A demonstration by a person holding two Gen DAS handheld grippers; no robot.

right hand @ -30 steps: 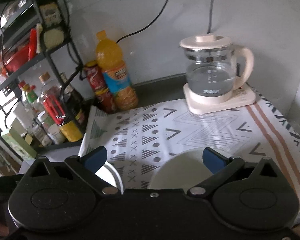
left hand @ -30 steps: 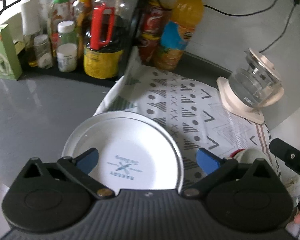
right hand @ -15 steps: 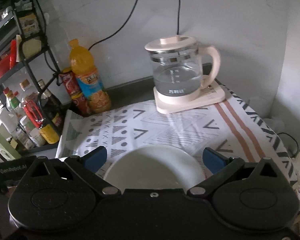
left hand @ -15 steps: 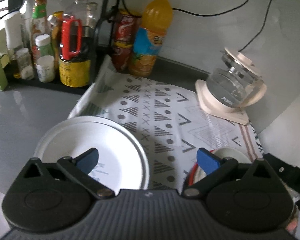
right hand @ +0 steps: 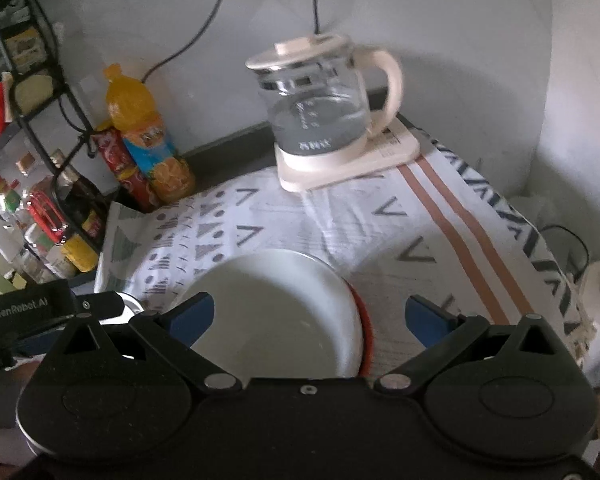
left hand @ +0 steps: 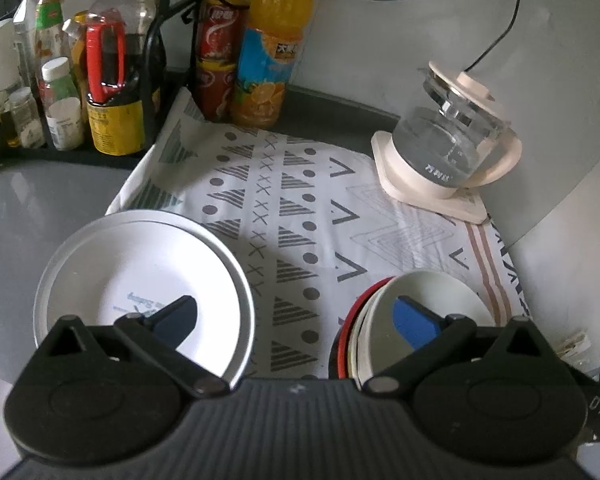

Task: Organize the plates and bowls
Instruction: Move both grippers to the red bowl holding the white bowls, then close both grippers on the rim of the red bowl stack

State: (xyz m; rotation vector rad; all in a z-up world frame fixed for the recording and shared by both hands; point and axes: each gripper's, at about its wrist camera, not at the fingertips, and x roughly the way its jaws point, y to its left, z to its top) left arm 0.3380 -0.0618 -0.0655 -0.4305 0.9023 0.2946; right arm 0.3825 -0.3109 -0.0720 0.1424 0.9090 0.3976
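Observation:
In the left wrist view a stack of white plates [left hand: 140,264] lies at the patterned cloth's left edge, and a stack of bowls [left hand: 432,296], white on top with a red rim below, lies at the right. My left gripper [left hand: 296,316] is open and empty, above the cloth between the two stacks. In the right wrist view the white bowl [right hand: 276,312] with the red rim [right hand: 366,328] under it lies close below my right gripper [right hand: 310,316], which is open and empty. The plate stack's edge [right hand: 130,302] shows at the left, behind the left gripper's body.
A glass kettle [left hand: 448,136] on its cream base stands at the cloth's back right, also in the right wrist view [right hand: 320,116]. An orange juice bottle [left hand: 272,48], red cans [left hand: 216,56] and a black rack of sauce bottles [left hand: 112,80] line the back left. A wall [left hand: 572,200] stands right.
The left gripper has swung right: the plates slid left in its view and the bowl stack came in. The right gripper moved right and closer over the white bowl.

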